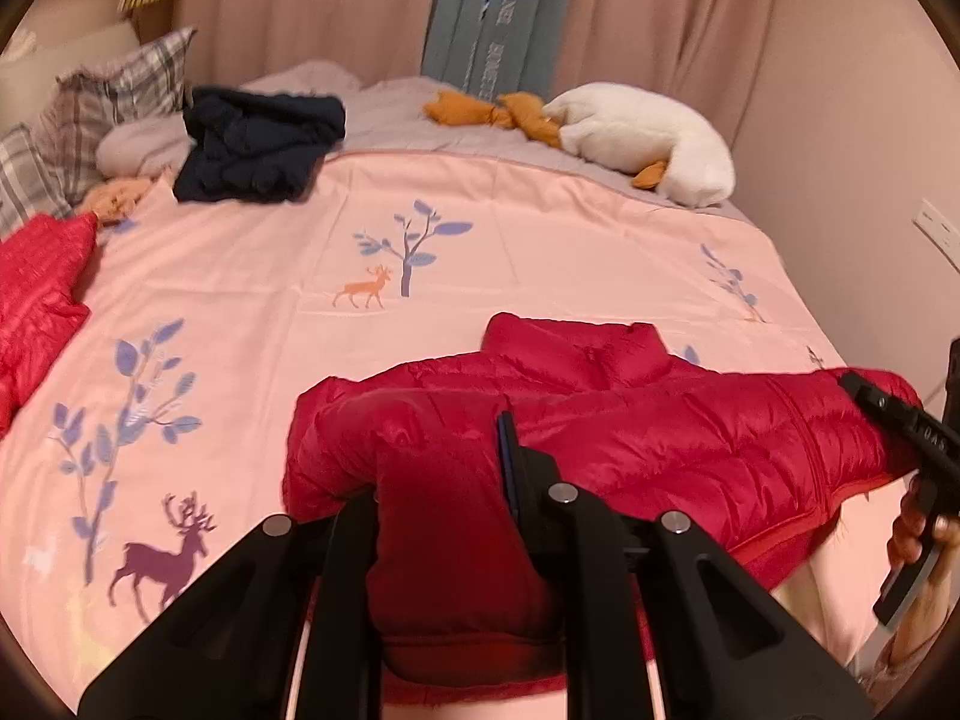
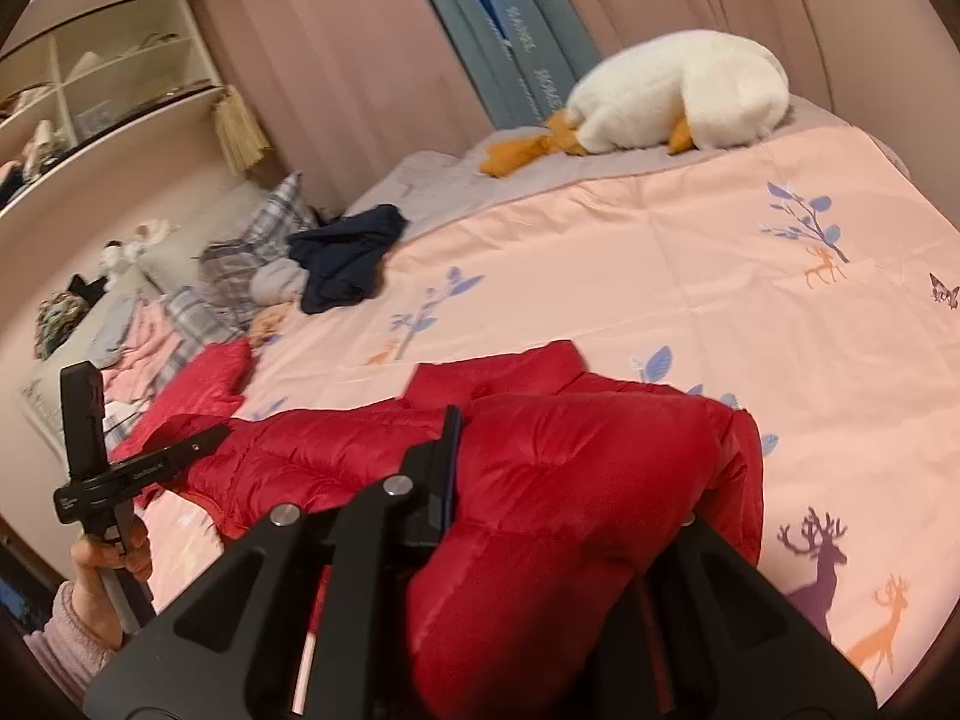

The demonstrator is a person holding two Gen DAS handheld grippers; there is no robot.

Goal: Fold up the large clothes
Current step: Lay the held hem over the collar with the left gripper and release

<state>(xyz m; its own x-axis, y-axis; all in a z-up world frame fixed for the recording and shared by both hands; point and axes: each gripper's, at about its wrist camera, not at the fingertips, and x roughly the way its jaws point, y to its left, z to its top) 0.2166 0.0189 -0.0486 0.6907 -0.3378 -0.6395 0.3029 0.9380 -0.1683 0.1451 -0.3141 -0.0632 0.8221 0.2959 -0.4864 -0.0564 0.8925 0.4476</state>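
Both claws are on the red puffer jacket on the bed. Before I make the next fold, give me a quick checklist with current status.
1. Left claw gripping the red jacket: ok, fabric bunched between its fingers.
2. Right claw gripping the jacket: ok, a thick fold fills it.
3. Collar lying on the pink bedspread, pointing away from the claws: ok.
4. Jacket spread flat: not ok, both gripped ends are lifted and puffed.
5. Landing area beyond the collar: ok; the navy garment, second red garment and plush goose lie well apart.
6. Zipper closed: cannot tell.
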